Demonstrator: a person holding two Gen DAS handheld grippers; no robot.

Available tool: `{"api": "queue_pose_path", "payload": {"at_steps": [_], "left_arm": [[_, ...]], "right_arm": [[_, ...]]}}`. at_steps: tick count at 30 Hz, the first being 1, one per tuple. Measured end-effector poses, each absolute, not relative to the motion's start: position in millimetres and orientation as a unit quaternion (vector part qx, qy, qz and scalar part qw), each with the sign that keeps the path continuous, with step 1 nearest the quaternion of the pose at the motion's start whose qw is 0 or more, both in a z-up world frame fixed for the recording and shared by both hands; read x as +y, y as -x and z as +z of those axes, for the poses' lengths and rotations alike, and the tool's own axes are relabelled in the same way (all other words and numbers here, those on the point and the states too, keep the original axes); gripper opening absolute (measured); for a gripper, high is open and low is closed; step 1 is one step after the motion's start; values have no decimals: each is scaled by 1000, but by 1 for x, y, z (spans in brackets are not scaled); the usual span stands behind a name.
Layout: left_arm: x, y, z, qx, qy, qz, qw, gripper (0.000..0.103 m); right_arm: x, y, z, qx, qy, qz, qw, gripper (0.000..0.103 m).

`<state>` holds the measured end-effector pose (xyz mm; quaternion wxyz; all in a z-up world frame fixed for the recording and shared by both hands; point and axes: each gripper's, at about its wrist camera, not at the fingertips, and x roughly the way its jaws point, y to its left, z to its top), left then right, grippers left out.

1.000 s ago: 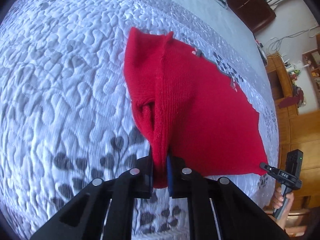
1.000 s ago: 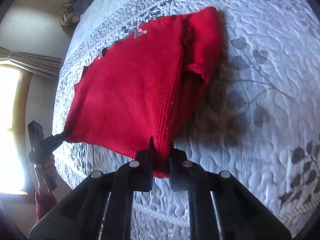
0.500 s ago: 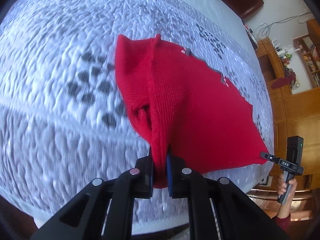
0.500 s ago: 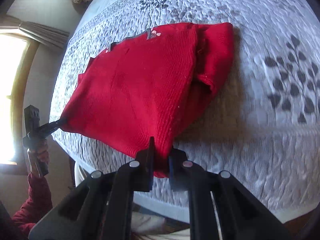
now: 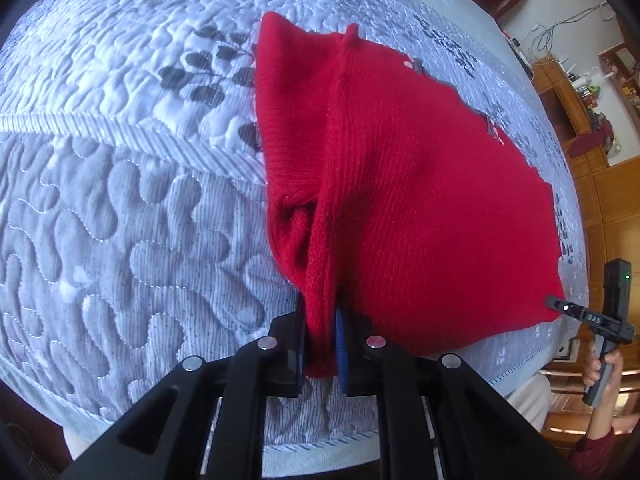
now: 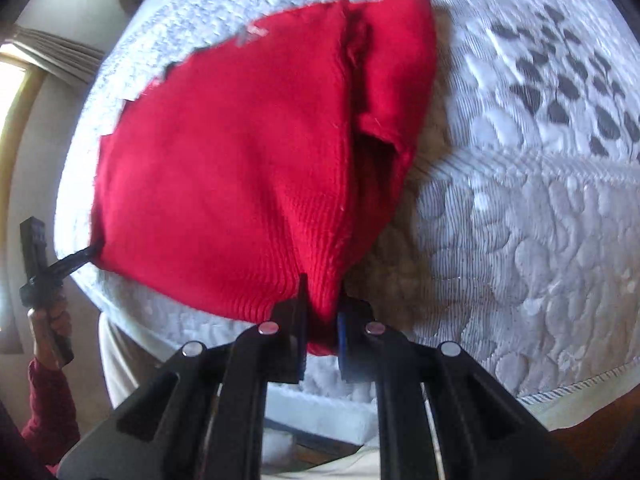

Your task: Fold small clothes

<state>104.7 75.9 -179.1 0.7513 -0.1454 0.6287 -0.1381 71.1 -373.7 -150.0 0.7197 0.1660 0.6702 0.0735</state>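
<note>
A red knitted sweater (image 5: 420,200) lies folded on the quilted bedspread (image 5: 120,200), its near hem lifted at both corners. My left gripper (image 5: 322,320) holds one hem corner; its jaws are opening a little, with the knit still pressed between the pads. At the far right of the left wrist view, my right gripper (image 5: 560,305) pinches the other corner. In the right wrist view, the right gripper (image 6: 322,312) is shut on the sweater (image 6: 240,160), and the left gripper (image 6: 90,254) grips the far-left corner. A folded sleeve bunches along each side edge.
The bedspread (image 6: 520,220) ends at the bed's near edge just below both grippers. Wooden cabinets (image 5: 600,184) stand to the right of the bed, a curtained window (image 6: 16,80) to its left. A person's hand (image 5: 604,364) in a dark red sleeve holds each gripper's handle.
Both grippers have dragged the sweater across the bedspread toward the bed's near edge, which has come into view. Both corners stayed gripped.
</note>
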Motion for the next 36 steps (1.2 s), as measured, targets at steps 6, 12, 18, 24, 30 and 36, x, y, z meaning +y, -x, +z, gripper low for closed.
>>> {"api": "queue_pose_path", "payload": {"at_steps": [6, 12, 18, 24, 30, 36], "left_arm": [[69, -103, -180, 620, 117, -139, 763, 14], [60, -105, -168, 633, 106, -147, 753, 38], [75, -118, -105, 582, 54, -113, 803, 64], [34, -204, -98, 574, 18, -126, 809, 65], [7, -270, -149, 603, -26, -87, 792, 64], [-1, -296, -169, 605, -22, -104, 789, 54]], "right_arm": [[-382, -67, -173, 664, -194, 65, 719, 11], [-378, -62, -155, 653, -185, 72, 731, 36], [-395, -65, -91, 610, -149, 76, 775, 47], [-405, -142, -69, 590, -160, 85, 787, 47], [-405, -215, -116, 631, -159, 67, 756, 47], [-421, -247, -150, 641, -199, 67, 738, 47]]}}
